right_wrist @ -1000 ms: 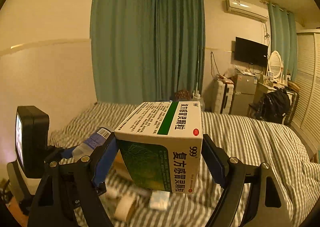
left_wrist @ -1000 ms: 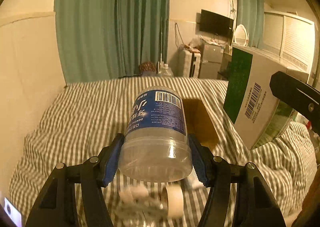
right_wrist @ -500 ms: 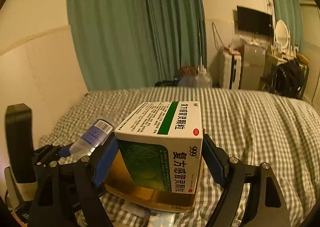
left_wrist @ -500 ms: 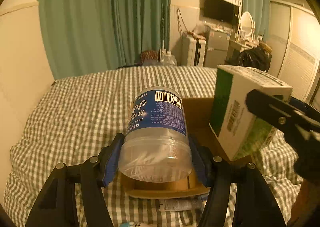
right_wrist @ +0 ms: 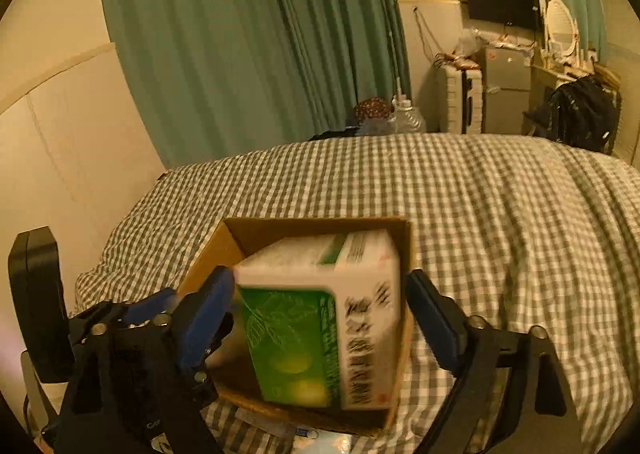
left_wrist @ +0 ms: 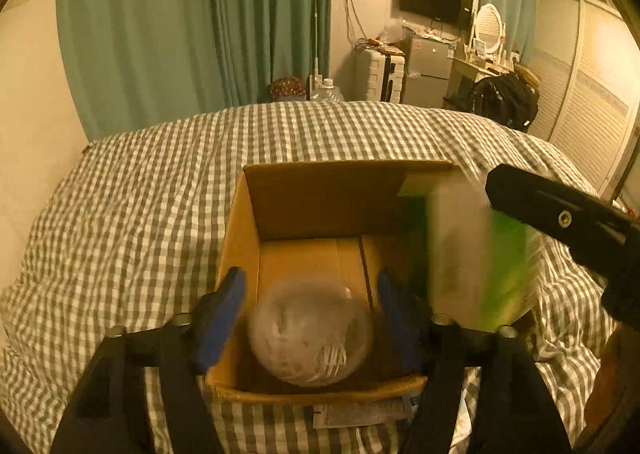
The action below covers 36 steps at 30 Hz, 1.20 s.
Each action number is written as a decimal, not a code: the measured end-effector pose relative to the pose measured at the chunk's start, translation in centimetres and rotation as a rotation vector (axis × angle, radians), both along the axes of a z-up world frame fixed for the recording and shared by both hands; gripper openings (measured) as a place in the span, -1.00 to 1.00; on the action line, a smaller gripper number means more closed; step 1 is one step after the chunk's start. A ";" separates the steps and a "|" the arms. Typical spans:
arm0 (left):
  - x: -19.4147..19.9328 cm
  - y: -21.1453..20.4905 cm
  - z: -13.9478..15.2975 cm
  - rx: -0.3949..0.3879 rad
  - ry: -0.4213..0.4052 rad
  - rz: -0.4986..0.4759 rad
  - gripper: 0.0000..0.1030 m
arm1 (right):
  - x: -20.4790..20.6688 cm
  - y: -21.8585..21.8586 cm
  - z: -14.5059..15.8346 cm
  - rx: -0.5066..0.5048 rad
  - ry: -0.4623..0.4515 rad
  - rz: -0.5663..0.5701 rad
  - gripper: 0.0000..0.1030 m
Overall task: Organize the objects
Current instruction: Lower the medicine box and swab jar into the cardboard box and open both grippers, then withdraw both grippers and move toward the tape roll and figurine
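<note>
So I had two grippers and two things going into one carton (left_wrist: 256, 222) on the bed (left_wrist: 132, 214). The jar (left_wrist: 310, 336) was down inside the carton by its near wall, blurry, with my left gripper (left_wrist: 310, 318) spread wide, a gap on both sides, gripping nothing. The medicine box (right_wrist: 324, 330) was also blurred, sitting in the carton's right half up against the right wall; my right gripper (right_wrist: 320, 318) was opened up too, its right pad clear of the box, the left pad just beside it, can't tell if touching.

Room-wise: the carton's far half was bare cardboard floor, and the two grippers sat close together over the near rim. Plenty of bare checked cover all around. Some flat papers (left_wrist: 356, 412) peeked out under the carton's near edge.

Half a second before, both were clamped tight, the jar and box held up over the carton. Both had since been dropped in.
</note>
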State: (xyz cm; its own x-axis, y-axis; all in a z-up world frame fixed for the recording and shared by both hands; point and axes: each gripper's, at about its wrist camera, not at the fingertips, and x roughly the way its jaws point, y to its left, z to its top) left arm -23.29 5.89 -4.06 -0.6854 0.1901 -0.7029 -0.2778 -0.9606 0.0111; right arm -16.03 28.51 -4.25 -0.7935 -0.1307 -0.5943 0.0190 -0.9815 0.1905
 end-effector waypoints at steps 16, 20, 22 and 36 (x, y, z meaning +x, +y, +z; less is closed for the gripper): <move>10.4 -4.4 10.4 0.054 0.206 0.118 0.99 | 13.5 -1.7 12.1 0.129 0.129 -0.040 0.80; 13.5 -6.0 11.5 0.061 0.243 0.140 1.00 | 17.8 -2.5 13.3 0.139 0.153 -0.045 0.80; 15.1 -6.6 11.9 0.063 0.255 0.140 1.00 | 19.5 -3.1 13.8 0.146 0.159 -0.040 0.80; 21.3 -11.0 9.2 0.095 0.261 0.181 1.00 | 24.8 -8.0 9.4 0.205 0.134 -0.009 0.80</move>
State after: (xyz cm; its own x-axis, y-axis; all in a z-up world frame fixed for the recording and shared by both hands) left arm -1.97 -5.13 5.19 -0.8688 0.1056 -0.4838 -0.1025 -0.9942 -0.0330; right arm 8.76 20.55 5.19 -0.8677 -0.0107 -0.4970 0.0216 -0.9996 -0.0162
